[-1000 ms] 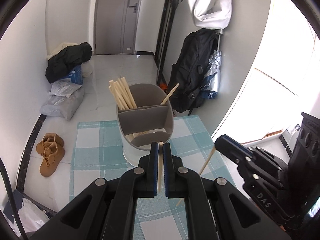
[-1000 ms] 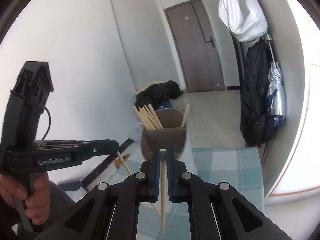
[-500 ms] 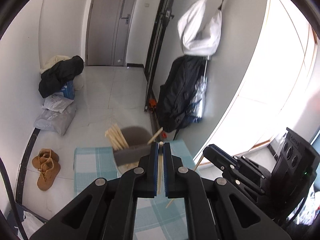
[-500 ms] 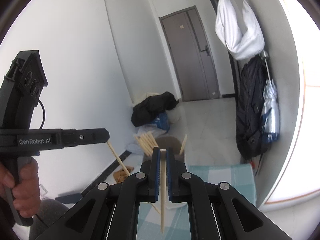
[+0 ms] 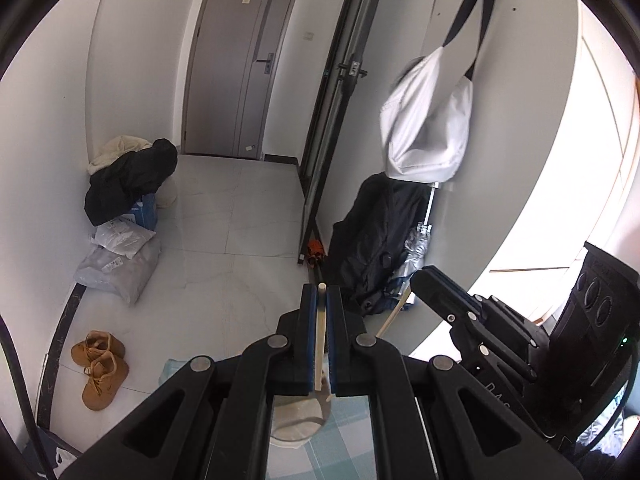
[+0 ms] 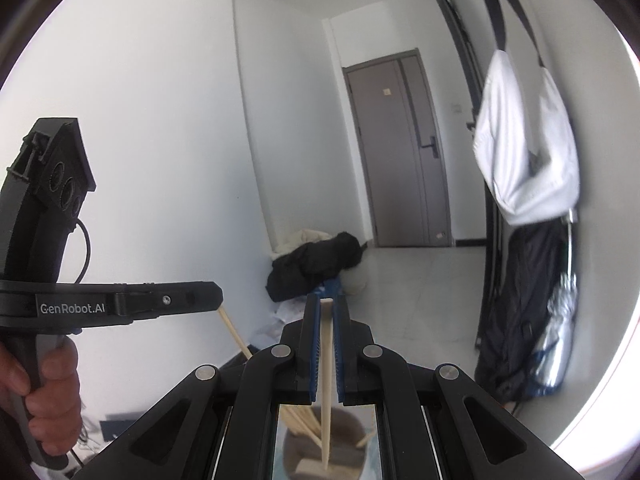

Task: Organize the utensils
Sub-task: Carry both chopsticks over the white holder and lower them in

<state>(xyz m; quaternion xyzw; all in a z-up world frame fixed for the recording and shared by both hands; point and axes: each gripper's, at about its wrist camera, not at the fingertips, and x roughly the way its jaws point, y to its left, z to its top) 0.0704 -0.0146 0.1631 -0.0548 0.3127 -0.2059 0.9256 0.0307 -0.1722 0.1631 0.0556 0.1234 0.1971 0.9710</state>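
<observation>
Wooden chopsticks occupy both claws. Left wrist view: the left claw is clamped narrowly on one chopstick, which stands upright between the blue pads, its blunt end just above the fingertips. Directly below the claw, part of the pale utensil holder shows through the gap in the claw's frame, standing on the surface with its blue-and-white checked cloth. To the right of the holder, the right claw enters the view, gripping a second chopstick that slants down and to the left from its tip.

Right wrist view: the right claw is closed on its chopstick; the stick hangs nearly vertical, and its lower end lies over the mouth of the grey holder, in which several other chopsticks lean toward the left. Whether the hanging tip touches the holder cannot be told. To the left of the holder, a hand grasps the handle of the left claw, from whose tip the first chopstick slants downward.

Beyond the holder, tan boots and grey parcels lie on the tiled floor; a heap of dark clothing sits farther back, left. Right of the holder, a black backpack leans at the wall beneath a hanging white bag. A grey door closes the far end.
</observation>
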